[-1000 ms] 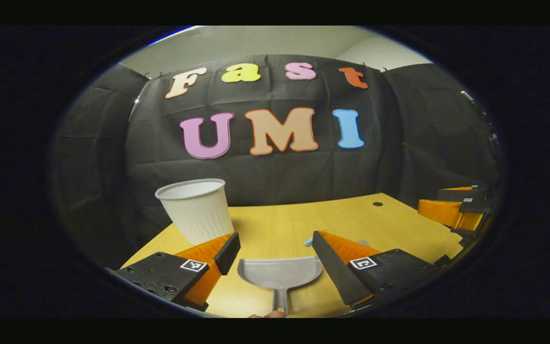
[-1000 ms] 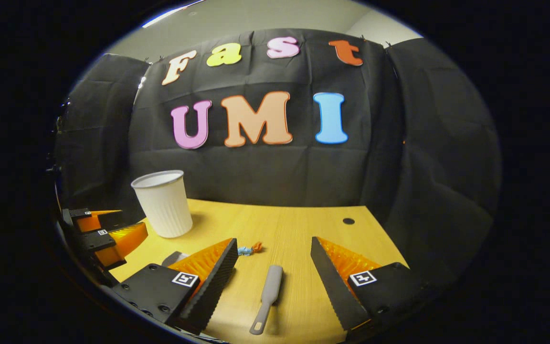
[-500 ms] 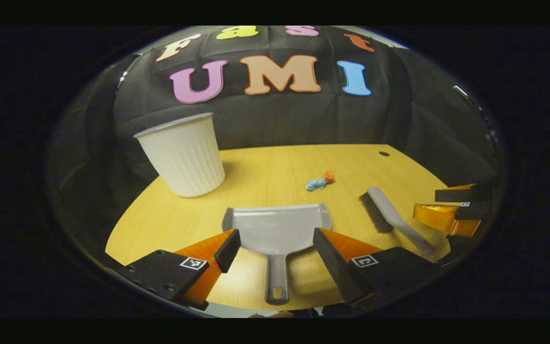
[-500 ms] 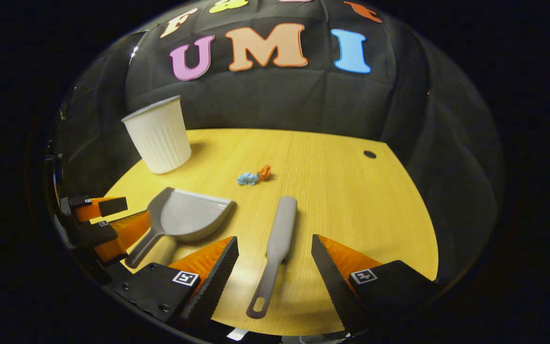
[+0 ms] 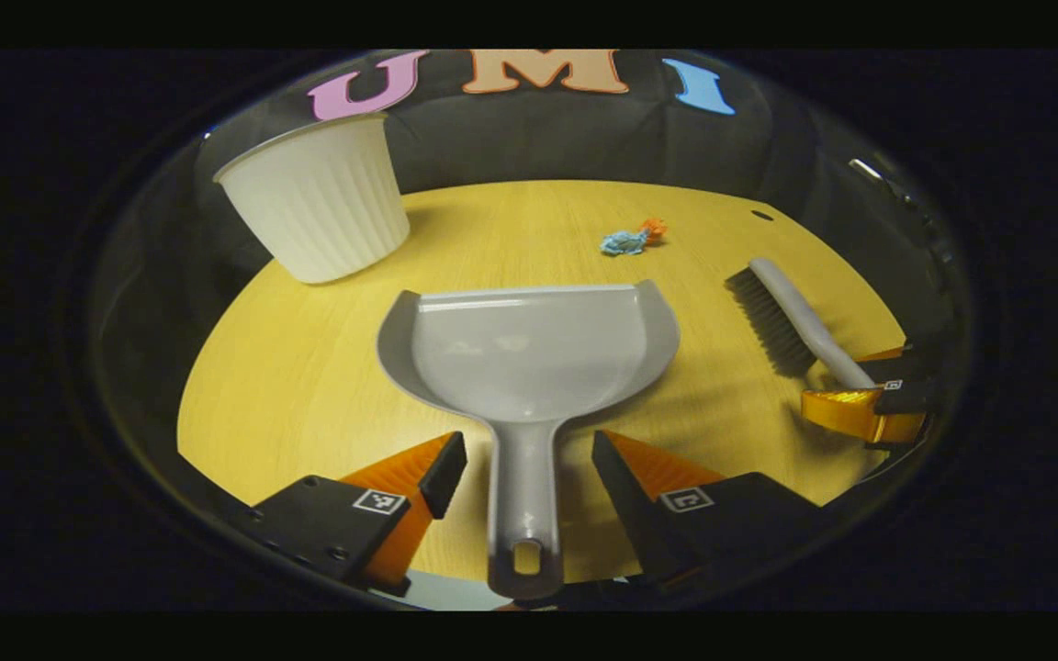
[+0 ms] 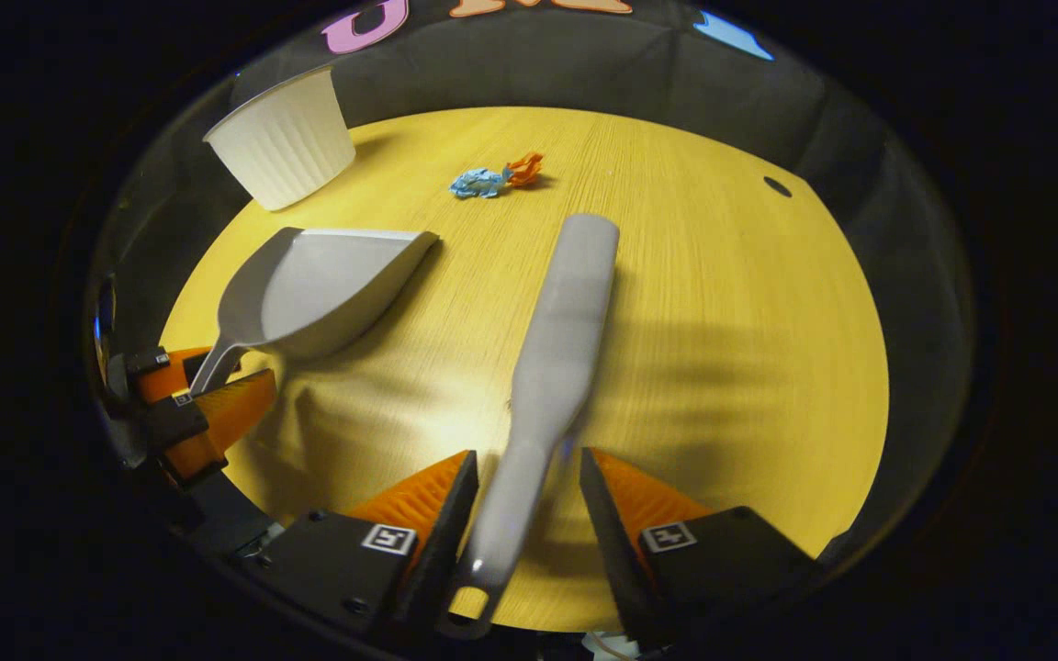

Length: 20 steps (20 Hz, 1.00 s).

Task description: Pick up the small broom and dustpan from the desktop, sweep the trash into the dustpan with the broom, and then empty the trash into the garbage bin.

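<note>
grey plastic dustpan (image 5: 529, 344) lies flat on the yellow wooden bench (image 5: 309, 367) at the centre of the left gripper view, its handle running down between the fingers of the left tongs (image 5: 529, 459), which stand wide on either side without touching it. in the right gripper view, the small grey broom (image 6: 552, 340) lies across the centre of the frame, its handle reaching down between the fingers of the right tongs (image 6: 520, 477); these are spread and whether the left finger touches the handle cannot be told. a white ribbed cup (image 5: 313, 211) stands at the upper left. blue and orange scraps of trash (image 5: 632, 239) sit upper centre, beyond the dustpan's mouth.
</note>
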Tool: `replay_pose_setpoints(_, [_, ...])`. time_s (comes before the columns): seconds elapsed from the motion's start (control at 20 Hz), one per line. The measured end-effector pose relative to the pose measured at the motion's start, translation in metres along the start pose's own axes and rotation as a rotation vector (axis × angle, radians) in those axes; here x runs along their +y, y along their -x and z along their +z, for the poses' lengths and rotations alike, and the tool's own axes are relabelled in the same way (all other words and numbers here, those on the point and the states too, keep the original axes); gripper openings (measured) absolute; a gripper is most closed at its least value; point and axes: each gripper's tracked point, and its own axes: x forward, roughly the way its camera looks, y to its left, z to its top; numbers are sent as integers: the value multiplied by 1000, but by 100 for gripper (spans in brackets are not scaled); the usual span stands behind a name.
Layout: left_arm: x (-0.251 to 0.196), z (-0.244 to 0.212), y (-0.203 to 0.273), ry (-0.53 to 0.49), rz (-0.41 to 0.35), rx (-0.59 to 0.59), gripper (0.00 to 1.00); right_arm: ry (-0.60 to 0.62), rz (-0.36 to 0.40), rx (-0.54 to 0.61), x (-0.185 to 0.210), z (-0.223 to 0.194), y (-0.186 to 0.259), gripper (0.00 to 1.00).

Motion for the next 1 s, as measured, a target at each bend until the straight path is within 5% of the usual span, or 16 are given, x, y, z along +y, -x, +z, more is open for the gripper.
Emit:
replay_pose_setpoints(0.1, [7,-6,-3,1,50,38,51,20,-11,15,-8,0,-2,38])
replay_pose_setpoints(0.15, [8,-4,-4,-10,49,36,34,37,11,30,-6,-3,-2,31])
replay_pose_setpoints(0.55, [-1,19,5,-103,3,0,24,85,60,-86,-41,23,1,18])
replay_pose_setpoints(0.75, [9,48,-3,-250,27,-28,25,72,2,-98,-80,63,3,18])
replay_pose_setpoints(1.0, [8,55,-26,-367,-44,4,23,61,-101,-106,-105,130,-3,18])
